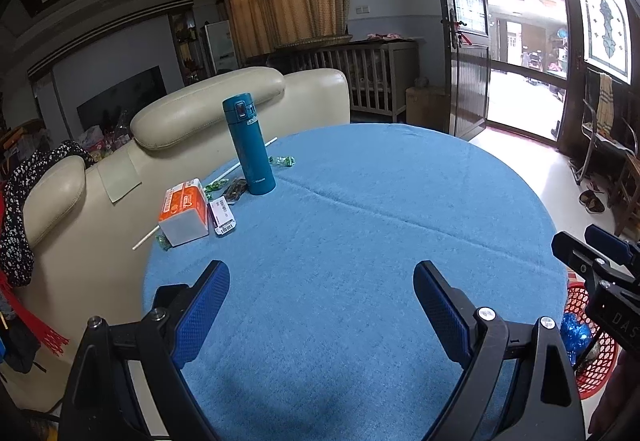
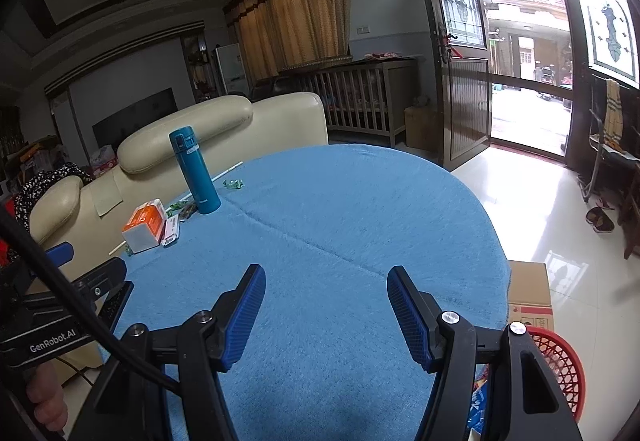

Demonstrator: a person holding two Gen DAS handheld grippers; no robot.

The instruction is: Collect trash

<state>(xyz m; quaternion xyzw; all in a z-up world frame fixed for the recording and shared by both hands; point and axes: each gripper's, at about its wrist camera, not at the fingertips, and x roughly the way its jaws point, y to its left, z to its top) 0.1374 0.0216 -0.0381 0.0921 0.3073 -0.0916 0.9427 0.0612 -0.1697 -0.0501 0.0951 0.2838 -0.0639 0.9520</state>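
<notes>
Hovering released over the blue worktop: left tongs, right tongs. Lying far-left beside the teal flask: green wrappers. Sitting right: red basket.

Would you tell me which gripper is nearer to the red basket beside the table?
Right. The right gripper hovers over the table edge with the red basket just below its right finger; the left gripper is farther along the table, the right gripper between it and the basket.
</notes>
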